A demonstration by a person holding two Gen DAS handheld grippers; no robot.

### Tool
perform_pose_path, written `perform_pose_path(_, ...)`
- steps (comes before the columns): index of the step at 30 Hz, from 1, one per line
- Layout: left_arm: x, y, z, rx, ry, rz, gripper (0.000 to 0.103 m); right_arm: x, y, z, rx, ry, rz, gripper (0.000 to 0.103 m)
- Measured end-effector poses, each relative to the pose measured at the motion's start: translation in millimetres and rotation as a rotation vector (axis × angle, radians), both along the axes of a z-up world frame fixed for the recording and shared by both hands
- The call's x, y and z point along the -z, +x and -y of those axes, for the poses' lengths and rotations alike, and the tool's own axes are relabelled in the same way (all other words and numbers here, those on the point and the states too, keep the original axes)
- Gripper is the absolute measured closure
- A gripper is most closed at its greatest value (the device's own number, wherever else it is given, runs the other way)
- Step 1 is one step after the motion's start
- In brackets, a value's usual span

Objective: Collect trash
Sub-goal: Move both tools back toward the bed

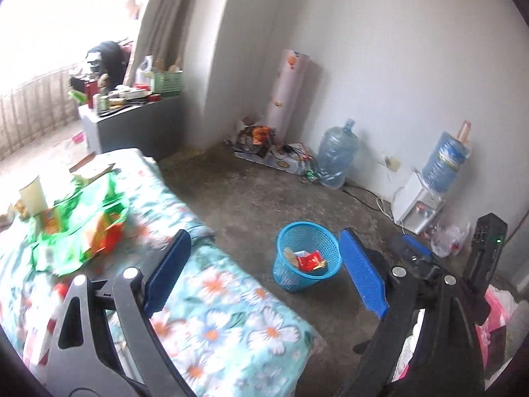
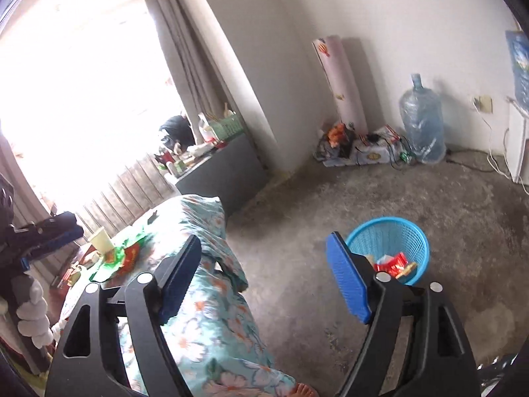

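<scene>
The left hand-held gripper (image 1: 264, 271) stands wide with nothing between its blue pads, and the right hand-held gripper (image 2: 264, 281) likewise gapes empty. A round blue plastic mesh basket (image 1: 307, 254) sits on the grey concrete floor (image 1: 251, 192) beside the floral-quilted bed (image 1: 215, 314), holding red crumpled wrappers (image 1: 309, 260). Green and orange snack bags (image 1: 89, 221) lie on the bed near a pale paper cup (image 1: 33, 195).

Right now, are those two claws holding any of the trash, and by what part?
Nothing is held. The left claw and the right claw both stand wide open with only air between the pads. Red wrappers already lie in the blue basket.
</scene>
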State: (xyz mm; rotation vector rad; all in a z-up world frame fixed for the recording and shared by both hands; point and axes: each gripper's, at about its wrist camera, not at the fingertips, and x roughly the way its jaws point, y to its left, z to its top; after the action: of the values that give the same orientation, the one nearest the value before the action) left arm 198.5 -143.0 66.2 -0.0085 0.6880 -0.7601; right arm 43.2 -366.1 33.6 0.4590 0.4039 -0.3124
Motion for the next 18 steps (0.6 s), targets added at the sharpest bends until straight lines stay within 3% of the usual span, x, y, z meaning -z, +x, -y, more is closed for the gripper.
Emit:
perform_pose_path(2,-2.0,-12.1,-39.7,-0.095,0.001,0.017,0.017,-14.9,-1.9,-22.5,-0.011,-0.044,0.042,0.010)
perform_pose_path(6,-3.3,-34.8,-110.3,-0.251,0.007,0.039,0.017,-34.0,0.9,-61.9,-0.082,-0.072,0.061,0.009)
perform_pose_path(18,-4.1,-102.8,-269.5,-0.573,-0.024,0.090,0.017,-40.2,13.0,-138.2,-0.225,0.023,-0.061,0.009)
